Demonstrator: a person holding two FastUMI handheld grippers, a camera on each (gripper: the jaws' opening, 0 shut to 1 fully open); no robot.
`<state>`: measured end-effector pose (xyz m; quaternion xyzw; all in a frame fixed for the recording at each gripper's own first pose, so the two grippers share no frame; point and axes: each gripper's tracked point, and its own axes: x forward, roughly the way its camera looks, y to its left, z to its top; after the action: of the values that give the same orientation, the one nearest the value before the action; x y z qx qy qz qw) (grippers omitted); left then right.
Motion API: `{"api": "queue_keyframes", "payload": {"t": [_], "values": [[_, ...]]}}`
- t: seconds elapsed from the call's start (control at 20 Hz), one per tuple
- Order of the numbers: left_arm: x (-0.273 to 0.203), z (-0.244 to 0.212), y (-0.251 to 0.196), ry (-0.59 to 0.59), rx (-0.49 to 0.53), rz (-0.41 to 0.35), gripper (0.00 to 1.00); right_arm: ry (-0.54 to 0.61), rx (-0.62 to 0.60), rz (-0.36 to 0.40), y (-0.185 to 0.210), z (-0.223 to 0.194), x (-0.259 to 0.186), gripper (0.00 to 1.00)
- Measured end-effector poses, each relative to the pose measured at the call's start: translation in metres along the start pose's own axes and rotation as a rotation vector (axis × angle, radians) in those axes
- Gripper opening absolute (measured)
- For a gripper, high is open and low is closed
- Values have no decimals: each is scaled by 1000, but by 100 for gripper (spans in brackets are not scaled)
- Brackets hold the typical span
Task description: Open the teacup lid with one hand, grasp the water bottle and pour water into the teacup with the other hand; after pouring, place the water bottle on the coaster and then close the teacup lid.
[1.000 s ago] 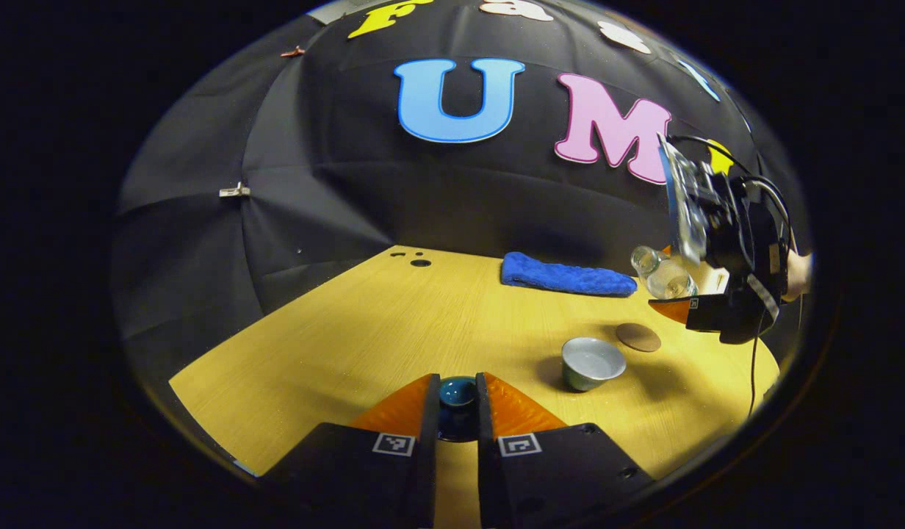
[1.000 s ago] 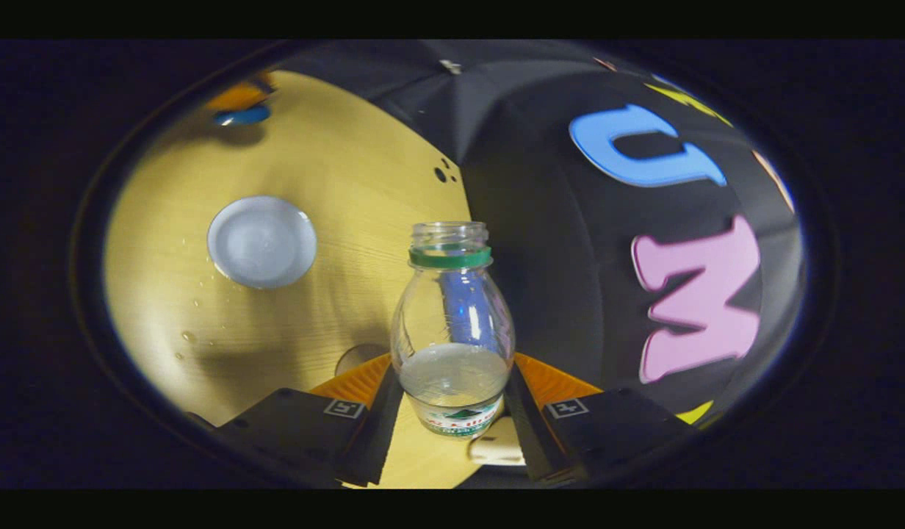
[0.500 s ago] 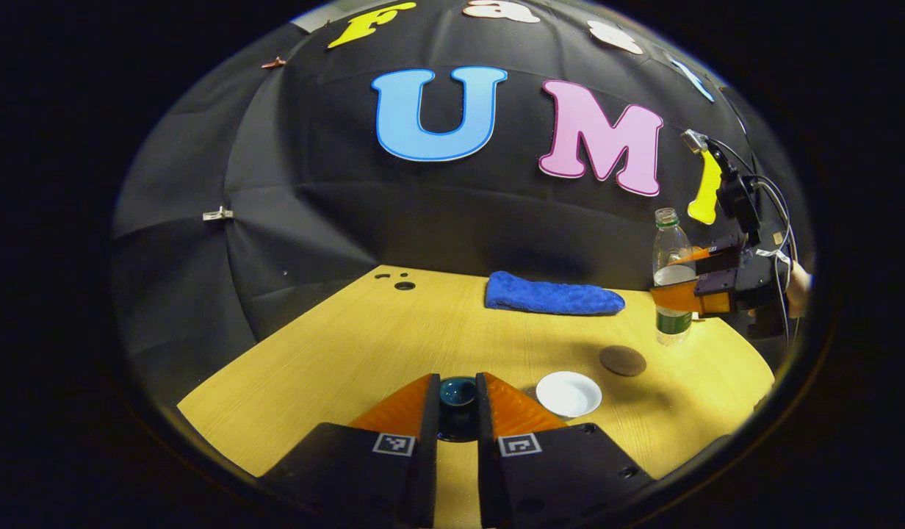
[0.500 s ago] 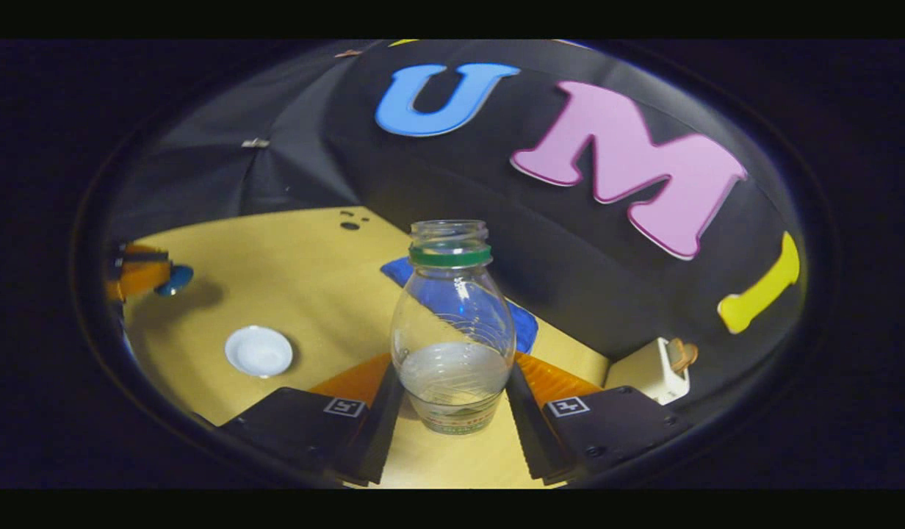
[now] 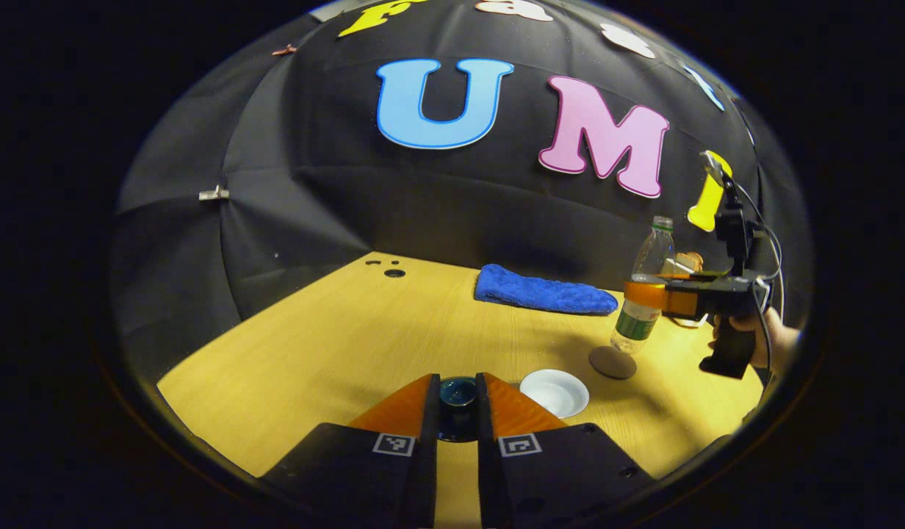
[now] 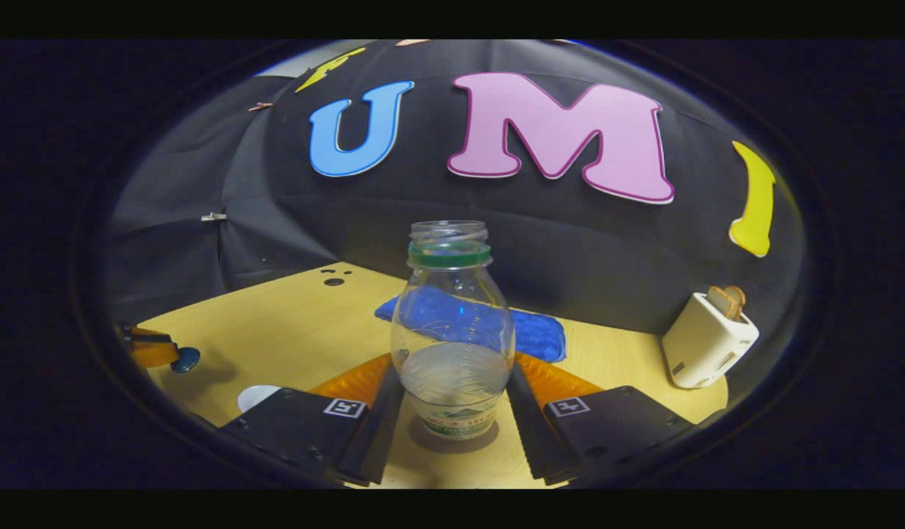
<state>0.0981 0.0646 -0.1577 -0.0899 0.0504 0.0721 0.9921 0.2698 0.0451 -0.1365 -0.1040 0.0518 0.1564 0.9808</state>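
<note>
- the left gripper (image 5: 458, 411) is clenching the dark blue teacup lid (image 5: 458, 393) between its fingers; the lid's lower part is sitting hidden in the shadowed gap between them.
- in the right gripper view, the left gripper (image 6: 155, 351) with the lid (image 6: 185, 359) is showing at the far left edge, partly cut off.
- the right gripper (image 6: 452, 400) is grasping the water bottle (image 6: 452, 330) around its lower body, both fingers pressing on it; the bottle's base is hard to make out behind the fingers.
- the bottle is standing upright, uncapped, with water filling only its lower part.
- in the left gripper view, the bottle (image 5: 642, 286) is hanging just above the round brown coaster (image 5: 612, 362); whether it is touching the coaster i cannot tell.
- the white teacup (image 5: 554, 391) is sitting open just right of the left gripper's fingers, near the coaster; in the right gripper view only a sliver of the teacup (image 6: 256, 397) is peeking out beside the left finger.
- the wooden table (image 5: 335, 345) is lying bare ahead and left of the left gripper; a blue towel (image 5: 542, 294) is resting near the far edge.
- a white toaster (image 6: 706, 339) is standing to the right of the right gripper, well apart.
- a hand (image 5: 768, 338) is gripping the right gripper's handle, holding it level.
</note>
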Motion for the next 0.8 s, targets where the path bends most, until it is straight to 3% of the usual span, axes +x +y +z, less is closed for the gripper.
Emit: {"api": "queue_keyframes", "payload": {"t": [0.1,0.25,0.3,0.7,0.75,0.8], "values": [[3,-1,0,3,5,9,30,-12,31,-11,-6,-8,8,75],[6,1,-1,4,19,13,27,17,56,-22,-10,-27,15,75],[7,0,-3,6,20,10,24,-3,66,-24,-13,-23,8,75],[9,5,-21,-3,36,-16,30,31,76,-16,-17,-34,11,80],[9,6,-22,-3,35,-19,27,35,80,-20,-19,-35,9,77],[9,6,-23,-7,35,-21,27,33,81,-21,-21,-34,9,82]]}}
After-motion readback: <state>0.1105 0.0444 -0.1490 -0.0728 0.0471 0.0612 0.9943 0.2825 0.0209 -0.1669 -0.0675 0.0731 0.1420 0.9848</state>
